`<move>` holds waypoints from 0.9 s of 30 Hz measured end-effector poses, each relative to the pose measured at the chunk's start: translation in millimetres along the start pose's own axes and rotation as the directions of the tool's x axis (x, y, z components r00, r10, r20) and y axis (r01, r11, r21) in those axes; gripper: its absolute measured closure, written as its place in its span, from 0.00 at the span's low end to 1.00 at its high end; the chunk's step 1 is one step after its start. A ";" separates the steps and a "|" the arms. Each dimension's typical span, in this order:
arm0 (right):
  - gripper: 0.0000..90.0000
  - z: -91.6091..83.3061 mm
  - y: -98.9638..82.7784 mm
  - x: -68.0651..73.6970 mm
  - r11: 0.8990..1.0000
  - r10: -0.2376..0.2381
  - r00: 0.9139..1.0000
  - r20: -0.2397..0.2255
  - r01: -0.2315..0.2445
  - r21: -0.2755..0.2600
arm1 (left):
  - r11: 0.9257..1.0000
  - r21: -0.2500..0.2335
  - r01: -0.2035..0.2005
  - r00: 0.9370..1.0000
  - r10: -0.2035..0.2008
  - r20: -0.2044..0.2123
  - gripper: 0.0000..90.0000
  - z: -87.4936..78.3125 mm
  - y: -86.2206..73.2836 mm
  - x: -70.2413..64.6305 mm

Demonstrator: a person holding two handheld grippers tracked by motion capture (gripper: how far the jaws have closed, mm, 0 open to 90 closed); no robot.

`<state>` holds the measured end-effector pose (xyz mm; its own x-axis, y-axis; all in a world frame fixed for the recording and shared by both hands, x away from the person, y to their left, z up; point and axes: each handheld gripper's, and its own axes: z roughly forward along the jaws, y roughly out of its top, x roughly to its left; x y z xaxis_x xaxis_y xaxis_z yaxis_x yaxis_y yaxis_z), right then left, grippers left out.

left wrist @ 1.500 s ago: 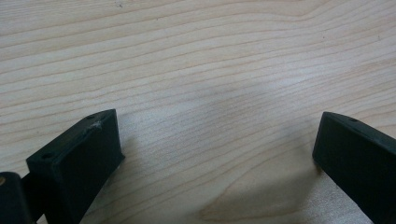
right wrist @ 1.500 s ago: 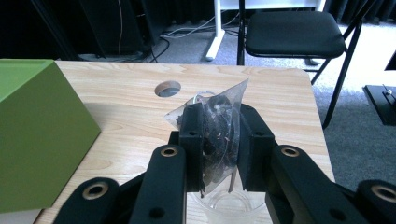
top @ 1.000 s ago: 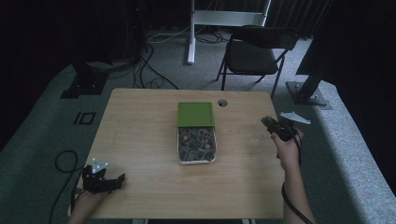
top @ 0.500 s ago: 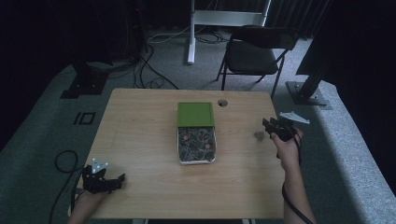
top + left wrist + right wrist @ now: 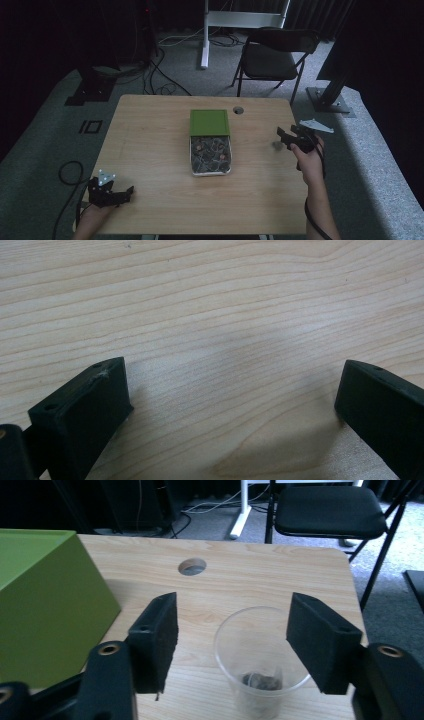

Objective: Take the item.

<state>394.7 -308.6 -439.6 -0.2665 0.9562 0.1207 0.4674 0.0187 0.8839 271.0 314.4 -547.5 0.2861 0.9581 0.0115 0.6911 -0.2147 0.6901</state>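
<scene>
A small clear plastic cup [image 5: 262, 662] with a few dark bits in its bottom stands on the wooden table [image 5: 150, 150], near the right edge. My right gripper [image 5: 237, 645] has just been opening its jaws. They now stand on either side of the cup and the pads do not press on it. From above, the cup [image 5: 276, 145] sits just left of the right gripper [image 5: 284, 140]. My left gripper [image 5: 127, 194] rests at the table's front left corner, jaws wide open over bare wood [image 5: 232, 405].
A green box [image 5: 209, 122] lies at the table's middle, with a white tray [image 5: 194, 160] of several small dark pieces in front of it. A round hole [image 5: 238, 110] is in the tabletop behind. A black folding chair [image 5: 272, 55] stands beyond the far edge.
The right gripper's jaws have spread apart and let go of the cup, which now stands free on the table. The left gripper has not moved.
</scene>
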 end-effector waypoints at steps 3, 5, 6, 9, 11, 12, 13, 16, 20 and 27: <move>0.36 -1.4 -1.1 4.3 1.000 -0.012 1.000 -0.011 0.012 0.007 | 1.000 0.000 0.000 1.000 0.000 0.000 0.02 0.0 0.0 0.0; 0.31 -2.1 -1.8 6.2 1.000 -0.016 1.000 -0.013 0.016 0.005 | 1.000 0.000 0.000 1.000 0.000 0.000 0.02 0.0 0.0 0.0; 0.31 -2.1 -1.8 6.2 1.000 -0.016 1.000 -0.013 0.016 0.005 | 1.000 0.000 0.000 1.000 0.000 0.000 0.02 0.0 0.0 0.0; 0.21 -5.3 -2.9 10.2 1.000 -0.022 1.000 -0.021 0.022 0.001 | 1.000 0.000 0.000 1.000 0.000 0.000 0.02 0.0 0.0 0.0; 0.21 -7.6 -2.9 11.6 1.000 -0.030 0.999 -0.019 0.030 -0.004 | 1.000 0.000 0.000 1.000 0.000 0.000 0.02 0.0 0.0 0.0; 0.21 -8.5 -2.9 12.0 0.999 -0.032 0.999 -0.019 0.032 -0.005 | 1.000 0.000 0.000 1.000 0.000 0.000 0.02 0.0 0.0 0.0; 0.21 -9.9 -3.0 12.8 0.999 -0.035 0.999 -0.021 0.035 -0.007 | 1.000 0.000 0.000 1.000 0.000 0.000 0.02 0.0 0.0 0.0; 0.20 -13.6 -4.1 14.9 0.999 -0.041 0.999 -0.024 0.041 -0.007 | 1.000 0.000 0.000 1.000 0.000 0.000 0.02 0.0 0.0 0.0; 0.16 -17.6 -7.9 18.1 0.999 -0.049 0.998 -0.038 0.049 -0.001 | 1.000 0.000 0.000 1.000 0.000 0.000 0.02 0.0 0.0 0.0; 0.15 -26.7 -17.1 22.0 0.998 -0.063 0.997 -0.042 0.063 0.005 | 1.000 0.000 0.000 1.000 0.000 0.000 0.02 0.0 0.0 0.0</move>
<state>358.4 -295.6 -440.0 -0.3308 0.9400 0.0837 0.4538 0.0807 0.8875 271.0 314.4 -547.5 0.2862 0.9581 0.0116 0.6912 -0.2148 0.6900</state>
